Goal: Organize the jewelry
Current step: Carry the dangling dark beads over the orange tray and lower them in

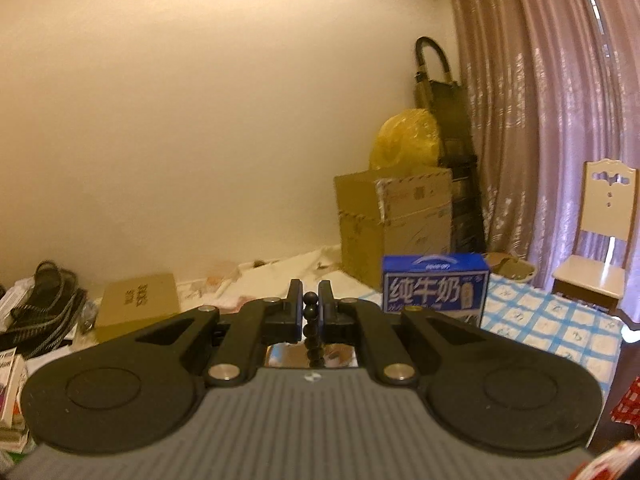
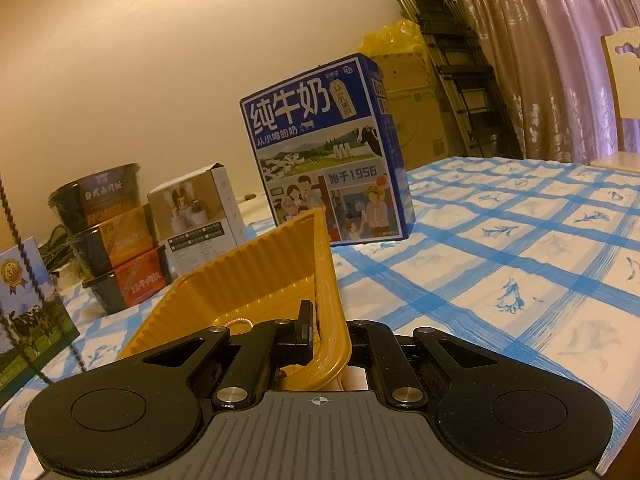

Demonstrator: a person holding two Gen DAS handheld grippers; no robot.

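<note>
Left tongs pinch black beads; right tongs clamp yellow tray's rim.

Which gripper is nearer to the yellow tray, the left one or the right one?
Right. The right gripper is clamped on the wall of the yellow tray. The left gripper holds a black bead string raised in the air; the tray does not appear in its view.
</note>
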